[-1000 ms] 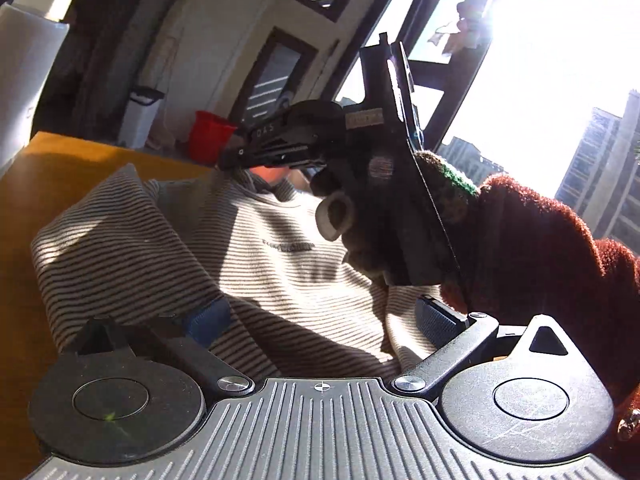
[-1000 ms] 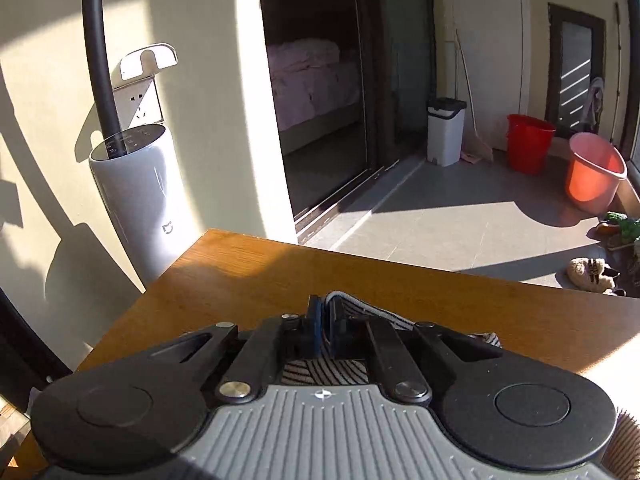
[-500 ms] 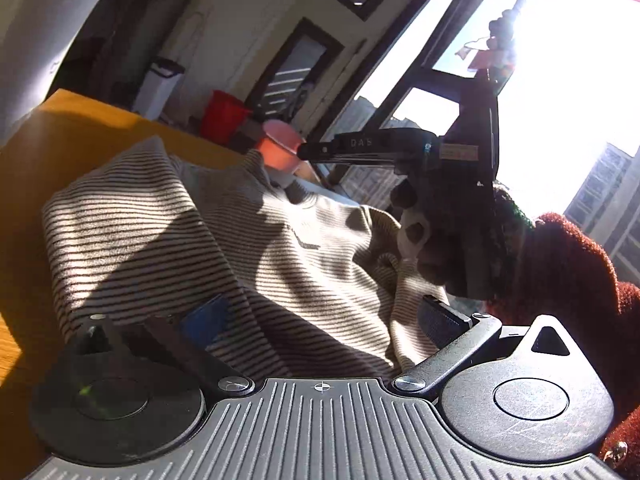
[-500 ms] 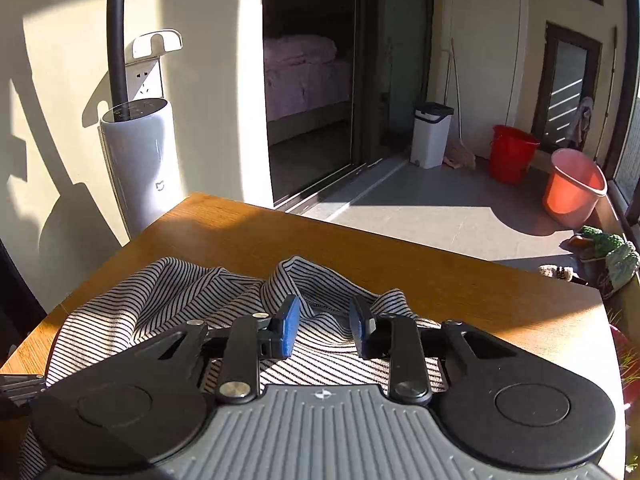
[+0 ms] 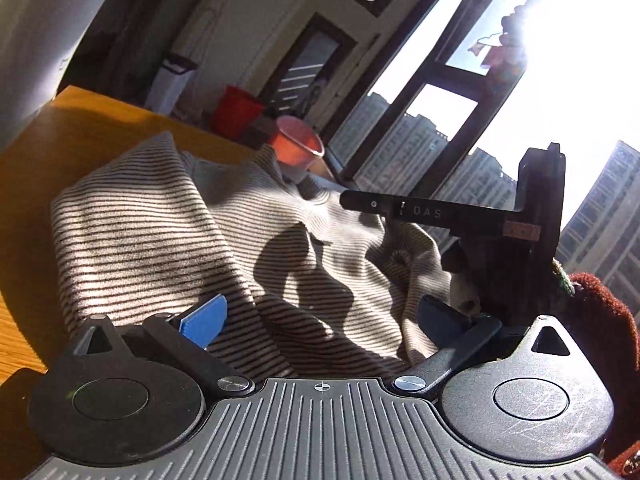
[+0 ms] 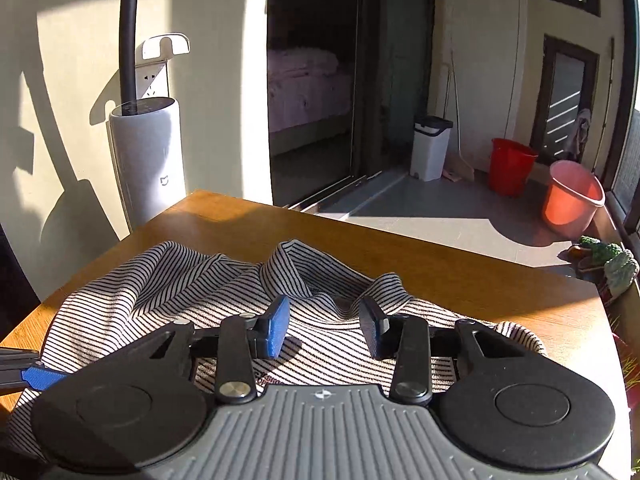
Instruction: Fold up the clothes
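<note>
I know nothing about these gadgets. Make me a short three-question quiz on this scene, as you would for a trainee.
1. True or false: the striped shirt lies neatly folded on the wooden table.
2. Which colour is the pad on one finger of the right tongs? A green, B blue, C yellow.
3. Fill in: on the floor beyond the table stand two ____, one red, one pink.

Key
1. False: it lies rumpled and spread out.
2. B: a blue pad shows. The jaws are closing, with no cloth pinched between them.
3. Buckets.
</note>
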{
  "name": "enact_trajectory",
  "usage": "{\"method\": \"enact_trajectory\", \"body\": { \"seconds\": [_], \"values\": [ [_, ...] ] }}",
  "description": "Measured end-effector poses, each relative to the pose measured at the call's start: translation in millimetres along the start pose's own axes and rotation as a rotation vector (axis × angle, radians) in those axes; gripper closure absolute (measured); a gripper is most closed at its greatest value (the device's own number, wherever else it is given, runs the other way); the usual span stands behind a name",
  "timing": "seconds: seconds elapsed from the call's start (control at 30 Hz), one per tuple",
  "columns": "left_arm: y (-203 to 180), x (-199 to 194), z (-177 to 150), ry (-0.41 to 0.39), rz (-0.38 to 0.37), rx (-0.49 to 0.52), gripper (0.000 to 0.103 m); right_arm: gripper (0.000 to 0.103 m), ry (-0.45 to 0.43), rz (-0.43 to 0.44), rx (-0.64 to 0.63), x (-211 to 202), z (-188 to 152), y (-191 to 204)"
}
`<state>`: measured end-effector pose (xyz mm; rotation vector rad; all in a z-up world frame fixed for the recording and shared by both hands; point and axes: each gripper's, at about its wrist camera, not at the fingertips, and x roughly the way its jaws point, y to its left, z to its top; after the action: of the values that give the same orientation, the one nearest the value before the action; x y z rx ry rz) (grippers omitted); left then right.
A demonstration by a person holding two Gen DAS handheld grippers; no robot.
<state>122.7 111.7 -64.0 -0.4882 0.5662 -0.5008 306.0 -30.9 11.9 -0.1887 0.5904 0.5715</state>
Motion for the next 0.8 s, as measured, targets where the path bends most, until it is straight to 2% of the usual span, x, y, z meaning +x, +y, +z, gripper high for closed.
{"method": "enact_trajectory", "body": {
  "seconds": [0.03,0.07,0.13,0.2,0.23,0.27,0.33,0.47,0.6,0.7,0.8],
  "values": [
    [1,0,0,-0.001,-0.002,-0.005,0.000,0.063,0.008,0.035,-0.016,8,4,5],
    [1,0,0,-0.002,-0.005,-0.010,0.000,0.058,0.012,0.046,-0.023,16,6,10],
    [2,-1,-1,-0.003,-0.011,-0.017,0.000,0.049,0.029,0.042,-0.036,37,9,20],
    [4,-3,-1,-0.009,-0.022,-0.024,0.000,0.050,0.055,0.036,-0.051,57,11,28],
    [5,-4,-1,-0.013,-0.028,-0.028,0.000,0.076,0.086,0.037,-0.060,67,10,29],
    [6,-5,-1,-0.020,-0.035,-0.032,0.000,0.094,0.121,0.045,-0.067,75,10,30],
    [8,-8,-1,-0.030,-0.046,-0.040,0.000,0.095,0.134,0.041,-0.116,80,12,37],
    [12,-7,-1,-0.014,-0.057,-0.063,0.000,0.095,0.040,-0.027,-0.258,70,31,49],
    [14,-4,-2,0.010,-0.060,-0.071,0.000,0.095,0.059,-0.083,-0.337,91,38,47],
    [12,-3,-2,0.013,-0.058,-0.065,0.000,0.094,0.124,-0.060,-0.328,116,25,44],
    [12,-3,0,0.015,-0.057,-0.066,0.000,0.087,0.111,-0.037,-0.230,110,26,35]
  ]
}}
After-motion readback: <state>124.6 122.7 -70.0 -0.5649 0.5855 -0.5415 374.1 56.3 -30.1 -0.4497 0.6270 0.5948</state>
